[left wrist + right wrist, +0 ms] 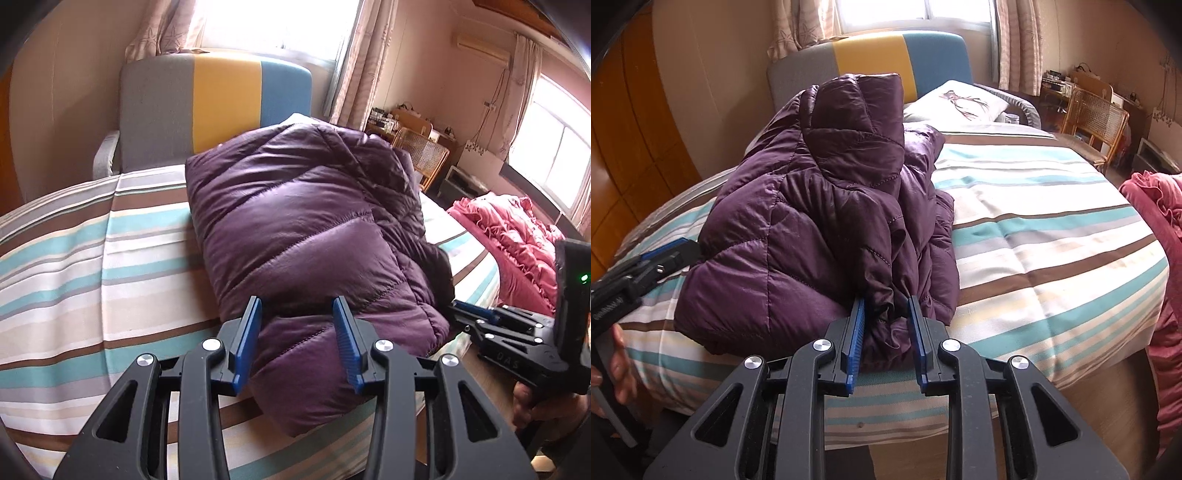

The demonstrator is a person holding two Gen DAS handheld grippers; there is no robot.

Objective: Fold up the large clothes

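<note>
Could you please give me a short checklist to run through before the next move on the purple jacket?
1. Purple down jacket folded into a bundle on the striped bed: ok.
2. Left hand-held gripper free of fabric: ok, jaws open, jacket edge between them but not pinched.
3. Right hand-held gripper released: cannot tell; a fold lies between its pads.
4. Right side of the bundle tidy: not ok, loose rumpled folds.
5. Pink quilt apart from jacket: ok.
</note>
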